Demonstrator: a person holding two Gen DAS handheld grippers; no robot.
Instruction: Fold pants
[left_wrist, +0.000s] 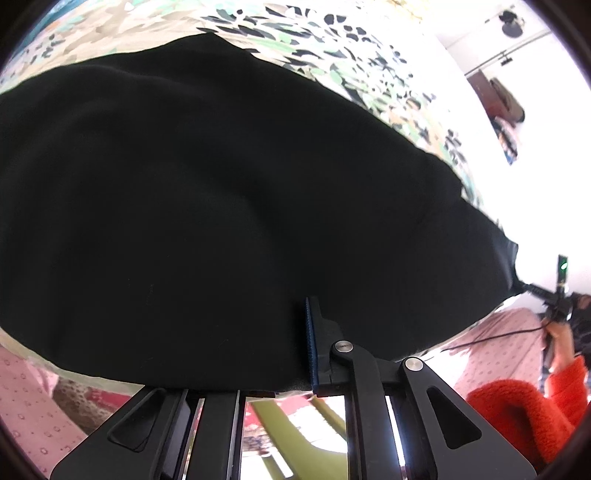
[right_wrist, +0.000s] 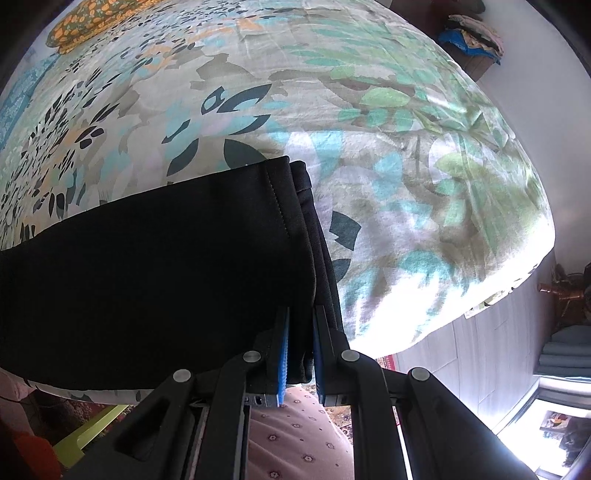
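Black pants (left_wrist: 221, 203) lie spread over a floral bedsheet (left_wrist: 332, 48) and fill most of the left wrist view. My left gripper (left_wrist: 291, 343) is at their near edge; only its right blue-padded finger (left_wrist: 309, 343) shows, the other is hidden under the cloth. In the right wrist view the pants (right_wrist: 166, 266) end in stitched, stacked hems (right_wrist: 295, 206). My right gripper (right_wrist: 299, 354) is shut on the near corner of that hem end, cloth pinched between both blue pads.
The floral bed (right_wrist: 406, 166) drops off at its right edge to a grey floor (right_wrist: 480, 350). An orange patterned pillow (right_wrist: 96, 18) lies at the far left. A person in a red fuzzy sleeve (left_wrist: 524, 410) holds the other gripper (left_wrist: 554, 299).
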